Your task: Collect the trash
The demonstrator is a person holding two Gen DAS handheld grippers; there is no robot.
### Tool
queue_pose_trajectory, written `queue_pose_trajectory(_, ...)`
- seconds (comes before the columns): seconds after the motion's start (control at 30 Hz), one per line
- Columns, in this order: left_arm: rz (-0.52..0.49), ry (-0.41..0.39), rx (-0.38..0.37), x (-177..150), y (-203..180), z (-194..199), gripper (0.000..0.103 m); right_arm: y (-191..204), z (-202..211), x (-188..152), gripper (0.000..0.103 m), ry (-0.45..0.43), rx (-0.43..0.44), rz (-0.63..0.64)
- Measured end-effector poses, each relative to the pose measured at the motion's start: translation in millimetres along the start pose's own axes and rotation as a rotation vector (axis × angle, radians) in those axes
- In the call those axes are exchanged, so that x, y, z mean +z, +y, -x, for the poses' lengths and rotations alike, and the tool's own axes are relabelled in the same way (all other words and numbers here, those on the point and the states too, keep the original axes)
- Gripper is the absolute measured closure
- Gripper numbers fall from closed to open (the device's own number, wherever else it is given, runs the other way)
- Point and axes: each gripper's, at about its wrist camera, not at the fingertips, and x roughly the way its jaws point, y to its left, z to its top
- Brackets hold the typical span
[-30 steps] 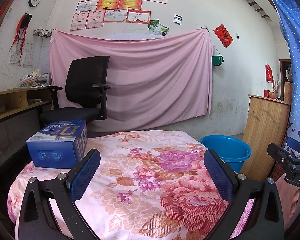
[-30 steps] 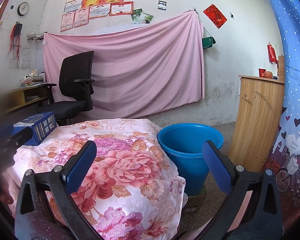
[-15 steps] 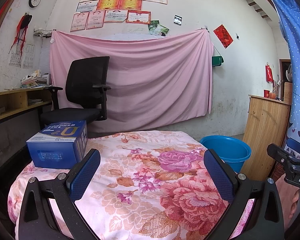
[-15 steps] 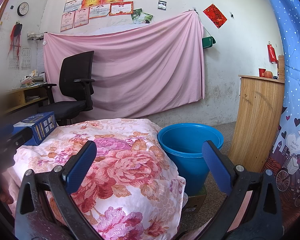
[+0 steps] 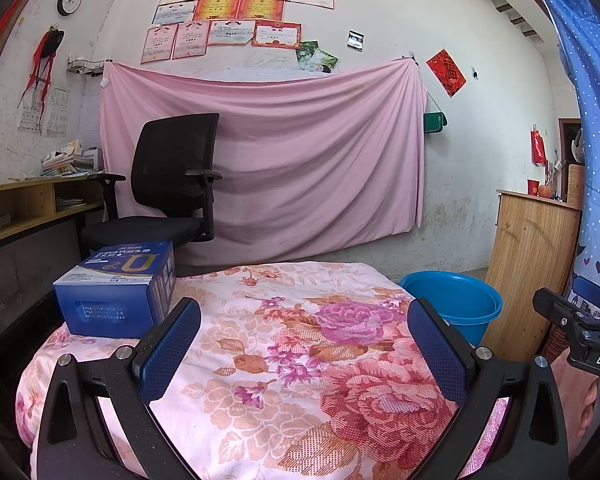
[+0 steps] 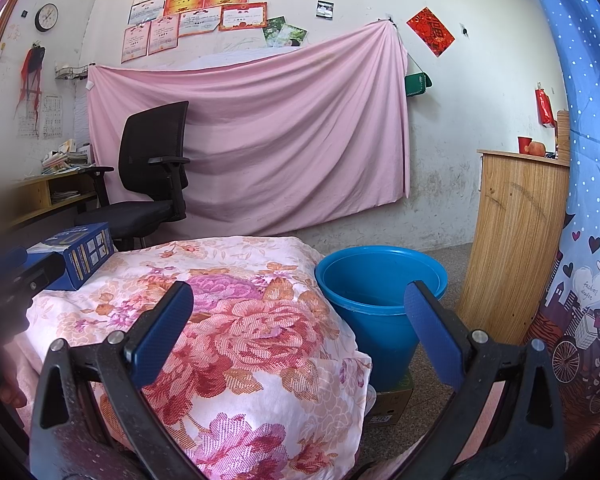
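Two hand-held grippers hover over a bench draped in a floral cloth (image 5: pixel 284 344), and neither has shifted over the last second: the left hand-held gripper (image 5: pixel 303 338) stands with its jaws spread wide and nothing between them, and so does the right hand-held gripper (image 6: pixel 298 328). That stillness suggests the collecting has yet to begin.

Just ahead of the left one's left finger, the blue box (image 5: pixel 118 292) sits on the cloth near the bench's left edge, apart from the pad; it looks to be the only piece of trash on the cloth. Ahead of the right one, and partly behind its right finger, the blue bucket (image 6: pixel 380 276) stands on the floor against the bench's right side. It seems empty, though its bottom is hard to read from here.

Between box and bucket the cloth lies bare, so there is open room to carry across. The cloth's right edge droops near the bucket rim, the wooden cabinet (image 6: pixel 516 240) stands close beyond the bucket, and the black office chair (image 5: pixel 172 184) stands behind the box.
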Motion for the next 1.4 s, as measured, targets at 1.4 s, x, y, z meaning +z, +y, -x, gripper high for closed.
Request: queue_pose_trajectory(1.4,-0.035,0.012,0.015,-6.0,-10.0,-3.9,0.002,4.8,2.6,-3.6,0.0,0.009,0.006,-0.002)
